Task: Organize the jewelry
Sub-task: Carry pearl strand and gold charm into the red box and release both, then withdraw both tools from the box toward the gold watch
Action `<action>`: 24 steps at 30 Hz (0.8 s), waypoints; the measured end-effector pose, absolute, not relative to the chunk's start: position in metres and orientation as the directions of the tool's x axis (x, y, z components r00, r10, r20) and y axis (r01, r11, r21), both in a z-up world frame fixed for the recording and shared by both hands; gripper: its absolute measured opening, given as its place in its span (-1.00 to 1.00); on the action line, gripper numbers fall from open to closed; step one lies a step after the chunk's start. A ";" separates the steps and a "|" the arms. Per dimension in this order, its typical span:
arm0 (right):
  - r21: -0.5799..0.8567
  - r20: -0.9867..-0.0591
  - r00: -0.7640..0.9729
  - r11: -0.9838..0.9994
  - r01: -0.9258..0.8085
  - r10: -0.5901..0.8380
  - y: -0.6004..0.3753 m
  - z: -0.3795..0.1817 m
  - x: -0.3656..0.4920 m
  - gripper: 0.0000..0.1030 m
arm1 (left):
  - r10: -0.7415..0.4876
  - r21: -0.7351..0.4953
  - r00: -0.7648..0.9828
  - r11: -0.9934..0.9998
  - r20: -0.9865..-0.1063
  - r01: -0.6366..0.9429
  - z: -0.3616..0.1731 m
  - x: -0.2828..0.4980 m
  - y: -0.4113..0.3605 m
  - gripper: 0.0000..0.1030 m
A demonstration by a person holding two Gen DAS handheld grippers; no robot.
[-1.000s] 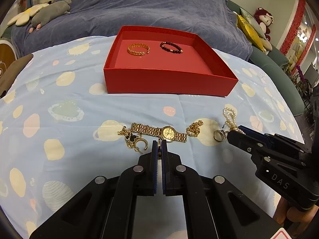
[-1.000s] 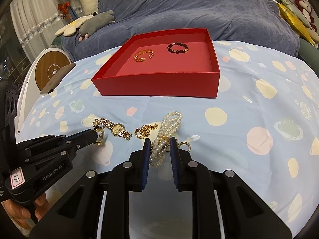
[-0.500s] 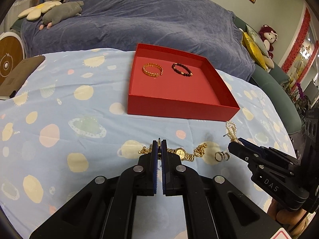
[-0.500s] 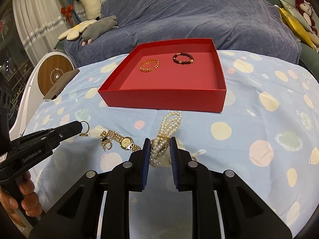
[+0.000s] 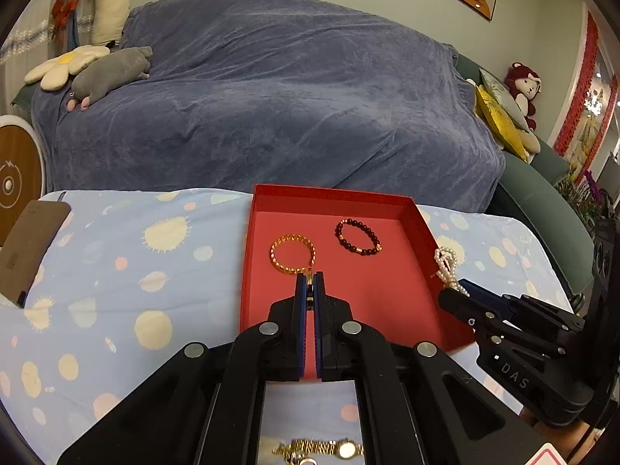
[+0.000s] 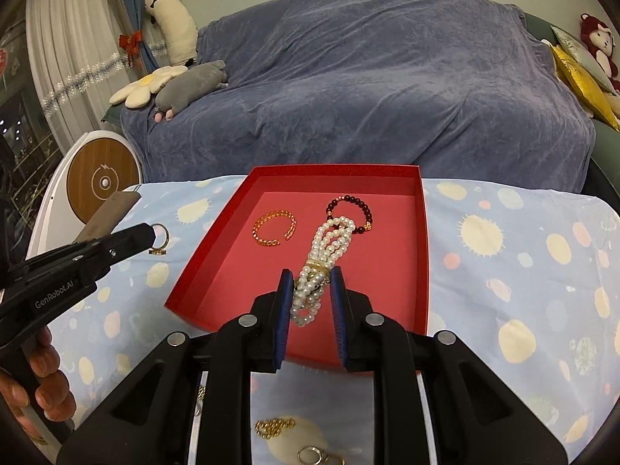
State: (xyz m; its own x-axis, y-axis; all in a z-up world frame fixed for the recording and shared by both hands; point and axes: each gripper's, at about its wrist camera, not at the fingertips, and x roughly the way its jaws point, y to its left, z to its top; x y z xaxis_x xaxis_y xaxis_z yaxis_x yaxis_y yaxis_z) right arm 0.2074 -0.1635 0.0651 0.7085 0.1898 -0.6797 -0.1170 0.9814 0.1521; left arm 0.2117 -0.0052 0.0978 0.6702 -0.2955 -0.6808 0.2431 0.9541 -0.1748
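While the gold bangle [image 5: 292,257] and dark bead bracelet [image 5: 357,236] already lie toward the red tray's [image 5: 246,267] far edge, we carry a gold ring [image 6: 158,237] pinched in our left gripper [image 5: 309,283] and the pearl bracelet [image 6: 323,267] clamped in our right gripper [image 6: 310,285] above it; the gold watch [image 5: 323,448] and chain [image 6: 273,426] remain on the tablecloth's [image 6: 523,271] near edge.

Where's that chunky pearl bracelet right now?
The pearl bracelet is pinched in the right gripper, held above the red box, in front of the gold bangle and dark bead bracelet.
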 end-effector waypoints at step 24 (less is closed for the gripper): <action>0.163 -0.716 0.681 0.986 -0.045 0.149 -0.187 0.033 0.248 -0.26 | -0.265 -0.228 0.605 0.964 -0.751 0.139 0.043 0.267 0.006 -0.24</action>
